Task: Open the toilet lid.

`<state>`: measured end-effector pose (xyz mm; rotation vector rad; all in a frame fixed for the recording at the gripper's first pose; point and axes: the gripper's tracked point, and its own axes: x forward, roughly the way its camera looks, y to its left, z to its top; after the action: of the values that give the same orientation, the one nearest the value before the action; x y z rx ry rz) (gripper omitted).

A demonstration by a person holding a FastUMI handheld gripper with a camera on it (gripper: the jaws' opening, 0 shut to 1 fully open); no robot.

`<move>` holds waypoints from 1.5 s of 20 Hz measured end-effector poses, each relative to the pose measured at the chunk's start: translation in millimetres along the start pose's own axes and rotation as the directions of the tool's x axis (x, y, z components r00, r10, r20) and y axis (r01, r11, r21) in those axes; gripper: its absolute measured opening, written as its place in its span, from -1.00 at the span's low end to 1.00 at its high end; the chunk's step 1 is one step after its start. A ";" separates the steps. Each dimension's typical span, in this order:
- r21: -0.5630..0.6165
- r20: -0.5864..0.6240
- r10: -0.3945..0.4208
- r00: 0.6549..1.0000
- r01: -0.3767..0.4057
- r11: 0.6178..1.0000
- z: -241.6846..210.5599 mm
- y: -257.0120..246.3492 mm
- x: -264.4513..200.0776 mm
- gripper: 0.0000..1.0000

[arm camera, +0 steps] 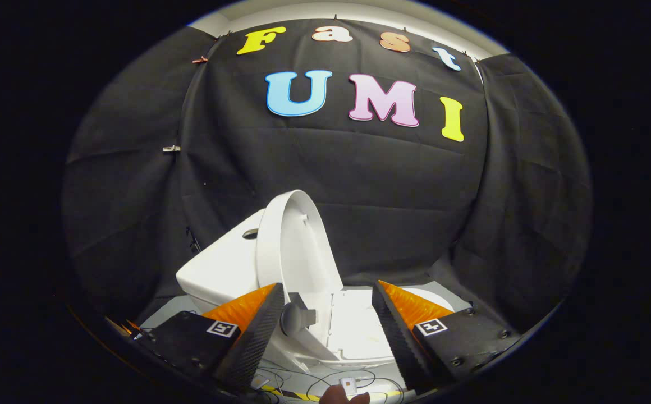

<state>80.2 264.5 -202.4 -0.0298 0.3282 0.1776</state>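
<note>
A small white toilet [224, 269] stands just ahead of my fingers. Its lid [297, 247] is raised upright and leans back toward the tank. The seat [359, 328] lies flat below, showing between my two fingers. My gripper [328, 289] is open, with a wide gap and nothing held. The left fingertip sits close beside the lid's lower edge, near a grey round hinge knob [296, 318]. I cannot tell whether that finger touches the lid.
Black cloth walls [359, 185] close in behind and on both sides of the toilet. Thin cables [325, 381] and a small white box [348, 385] lie on the pale floor below my fingers. Part of a hand [345, 398] shows at the bottom.
</note>
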 end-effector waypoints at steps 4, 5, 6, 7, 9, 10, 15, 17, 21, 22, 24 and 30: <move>0.008 0.054 0.002 0.999 -0.003 1.000 34.2 -19.7 -18.9 0.97; 0.014 0.069 -0.001 0.998 0.000 1.000 42.7 -26.0 -25.0 0.97; 0.018 0.085 0.000 0.996 -0.001 1.000 51.3 -30.9 -31.0 0.97; 0.020 0.098 -0.001 0.995 -0.001 1.000 59.3 -36.8 -36.5 0.98; 0.026 0.123 -0.007 0.992 0.004 1.000 75.9 -49.5 -47.3 0.97; 0.030 0.139 -0.012 0.990 0.008 1.000 83.1 -58.7 -56.7 0.97; 0.050 0.206 -0.013 0.979 0.003 0.999 117.5 -91.7 -90.7 0.97; 0.044 0.237 -0.015 0.971 0.005 0.999 130.3 -104.6 -104.8 0.97; 0.056 0.268 -0.029 0.963 0.015 0.998 142.1 -129.2 -133.9 0.96; 0.063 0.271 -0.036 0.962 0.019 0.998 143.9 -136.7 -141.6 0.96; 0.062 0.286 -0.048 0.957 0.031 0.998 148.6 -148.0 -155.2 0.97; 0.058 0.312 -0.109 0.944 0.095 0.994 156.4 -178.7 -170.1 0.96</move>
<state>3.4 69.1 0.6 0.0233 0.0104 0.0704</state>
